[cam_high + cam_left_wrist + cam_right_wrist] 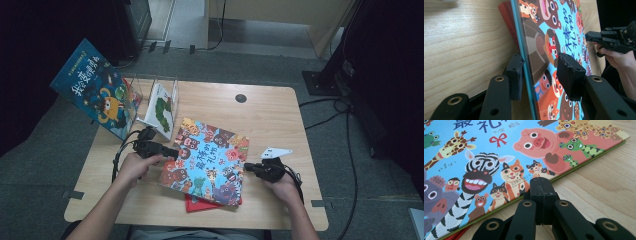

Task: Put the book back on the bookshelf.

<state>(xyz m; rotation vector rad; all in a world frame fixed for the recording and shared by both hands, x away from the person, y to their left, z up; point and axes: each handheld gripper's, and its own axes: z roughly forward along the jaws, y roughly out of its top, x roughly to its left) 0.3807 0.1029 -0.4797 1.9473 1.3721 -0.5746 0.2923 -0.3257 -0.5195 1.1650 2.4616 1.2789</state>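
Straddling the near-left edge of the blue animal picture book, the left gripper has one pad under the cover and the other above the illustrated face; in the left gripper view a gap shows between the upper pad and the cover, so the jaws are parted around the book rather than clamped on it. The book lies at the centre of the high view, on top of a red book whose corner sticks out at its lower edge. At the lower right of the book, the right gripper has its jaws closed together on nothing, tips resting just at the book's edge.

The likeliest trouble, judging from this, is a poor bite: the lower pad might catch only the cover, so the book could fan open when lifted. The red book may also drag along. The closed right gripper, pressing the far edge, could push the book sideways out of the left jaws.

Farther up the frame, a clear book stand on the wooden table holds a caterpillar book, and a dark blue picture book leans at the upper left. Whether that one rests in the stand or overhangs the table is hard to tell. Most of the red book's cover is hidden.
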